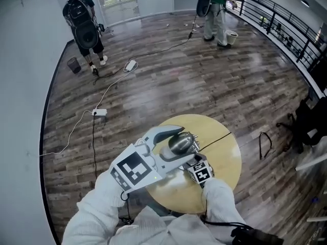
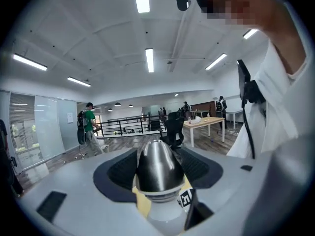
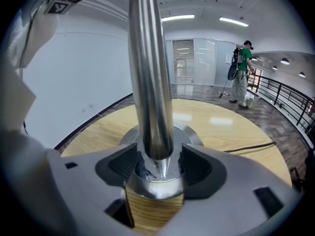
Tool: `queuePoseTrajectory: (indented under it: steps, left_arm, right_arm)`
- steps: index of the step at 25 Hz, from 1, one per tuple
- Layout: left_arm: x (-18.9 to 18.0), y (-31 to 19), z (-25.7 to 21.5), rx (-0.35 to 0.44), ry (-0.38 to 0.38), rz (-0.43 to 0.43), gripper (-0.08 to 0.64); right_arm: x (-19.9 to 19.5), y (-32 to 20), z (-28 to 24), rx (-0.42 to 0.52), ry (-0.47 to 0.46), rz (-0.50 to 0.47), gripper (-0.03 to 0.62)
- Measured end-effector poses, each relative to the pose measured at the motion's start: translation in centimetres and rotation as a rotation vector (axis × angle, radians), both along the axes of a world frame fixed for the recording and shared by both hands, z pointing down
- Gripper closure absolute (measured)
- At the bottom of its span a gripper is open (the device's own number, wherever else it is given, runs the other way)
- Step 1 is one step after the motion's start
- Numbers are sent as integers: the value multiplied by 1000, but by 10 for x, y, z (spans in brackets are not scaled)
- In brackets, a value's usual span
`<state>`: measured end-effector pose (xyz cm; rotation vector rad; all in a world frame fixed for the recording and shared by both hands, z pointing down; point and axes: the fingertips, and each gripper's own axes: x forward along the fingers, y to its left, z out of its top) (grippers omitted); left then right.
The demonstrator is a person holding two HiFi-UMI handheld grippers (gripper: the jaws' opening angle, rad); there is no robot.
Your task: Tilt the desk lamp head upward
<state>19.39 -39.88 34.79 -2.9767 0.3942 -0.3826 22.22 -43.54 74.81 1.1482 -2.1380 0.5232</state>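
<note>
A silver desk lamp stands on the round wooden table (image 1: 225, 157). Its cone-shaped lamp head (image 1: 180, 143) sits between the jaws of my left gripper (image 1: 171, 137), which is shut on it. In the left gripper view the lamp head (image 2: 157, 173) fills the space between the dark pads (image 2: 120, 168), pointing away from the camera. My right gripper (image 1: 200, 170) is low by the lamp's foot. In the right gripper view the lamp stem (image 3: 150, 82) rises from the round lamp base (image 3: 194, 134), and my right gripper (image 3: 157, 165) is shut round the stem's bottom end.
The lamp's black cord (image 1: 214, 139) runs off the table's far right edge. The wood floor holds cables and a power strip (image 1: 99, 112). Two people stand far off, one at the back left (image 1: 84, 22). A railing (image 1: 286, 29) curves along the right.
</note>
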Motion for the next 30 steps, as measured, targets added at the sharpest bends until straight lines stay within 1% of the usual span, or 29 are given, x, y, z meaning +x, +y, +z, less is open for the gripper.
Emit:
queuePoseTrajectory:
  steps: [4, 6, 9, 12, 19, 21, 24, 26, 28, 30]
  left_arm:
    - [23, 2, -4, -10, -70, 40, 282]
    - [31, 3, -5, -7, -83, 50, 282]
    - [28, 2, -4, -5, -84, 43, 281]
    - [20, 0, -3, -3, -67, 28, 281]
    - [16, -2, -4, 10, 8, 1, 281]
    - [13, 1, -5, 33, 26, -16, 281]
    - [5, 6, -8, 101, 45, -43, 281]
    - [-6, 9, -15, 130, 98, -59, 279]
    - [-24, 16, -34, 112, 216, -81, 279]
    - [-51, 23, -51, 64, 350, -118, 279]
  right_arm:
    - [5, 3, -2, 2, -16, 6, 299]
    - [7, 3, -2, 2, -18, 11, 299]
    - [6, 2, -3, 5, -14, 11, 301]
    - [6, 1, -1, 11, -4, 7, 299]
    - [7, -2, 2, 7, -3, 15, 299]
    - [9, 2, -1, -8, -25, 48, 299]
    - [11, 10, -16, 7, -105, 117, 299]
    - [13, 20, -28, 33, -129, 129, 299]
    - [18, 34, -40, 52, -163, 142, 299]
    - [20, 49, -55, 72, -245, 166, 299]
